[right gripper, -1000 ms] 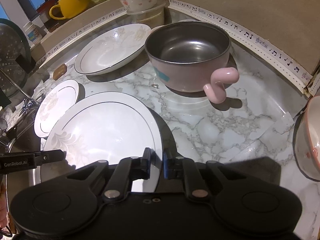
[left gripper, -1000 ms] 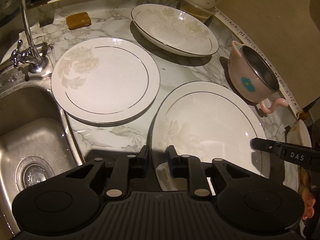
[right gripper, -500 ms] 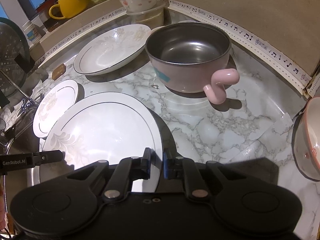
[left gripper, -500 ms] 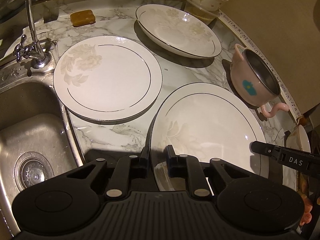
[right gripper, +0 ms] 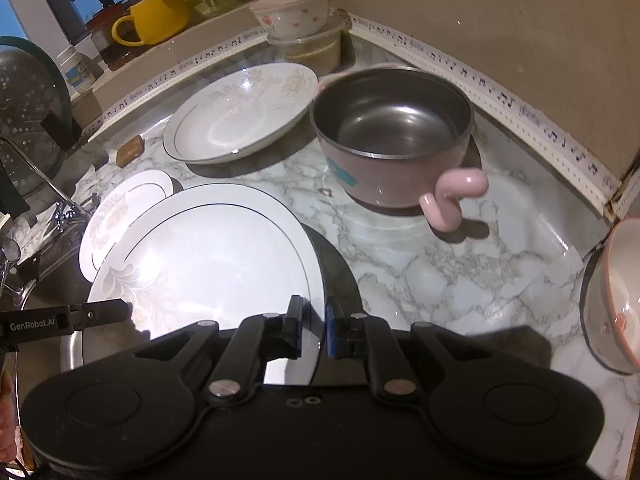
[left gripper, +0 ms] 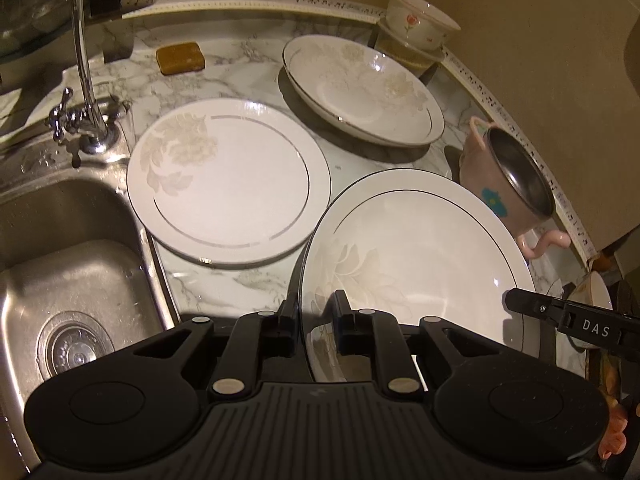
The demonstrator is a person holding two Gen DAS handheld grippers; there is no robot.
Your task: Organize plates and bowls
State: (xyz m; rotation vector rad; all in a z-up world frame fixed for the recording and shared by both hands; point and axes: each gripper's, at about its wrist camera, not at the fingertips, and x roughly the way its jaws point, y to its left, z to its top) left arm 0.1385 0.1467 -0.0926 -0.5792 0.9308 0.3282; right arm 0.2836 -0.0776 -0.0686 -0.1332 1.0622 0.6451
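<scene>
A large white plate with a thin dark rim line and a pale flower hangs tilted just above the marble counter, casting a shadow beneath. My left gripper is shut on its left rim. My right gripper is shut on its right rim. In each wrist view, one of the other gripper's fingers shows at the plate's far edge. A flat white plate lies beside the sink. A deep white plate and a pink steel-lined bowl stand further back.
A steel sink and tap are on the left, with a brown sponge behind. A small floral bowl sits on a lidded container in the corner. Another bowl stands at the right edge. A yellow mug is on the sill.
Both grippers keep their hold on the large plate. The counter and dishes behind it have slid slightly downward in both views, and the pink bowl now looks blurred.
</scene>
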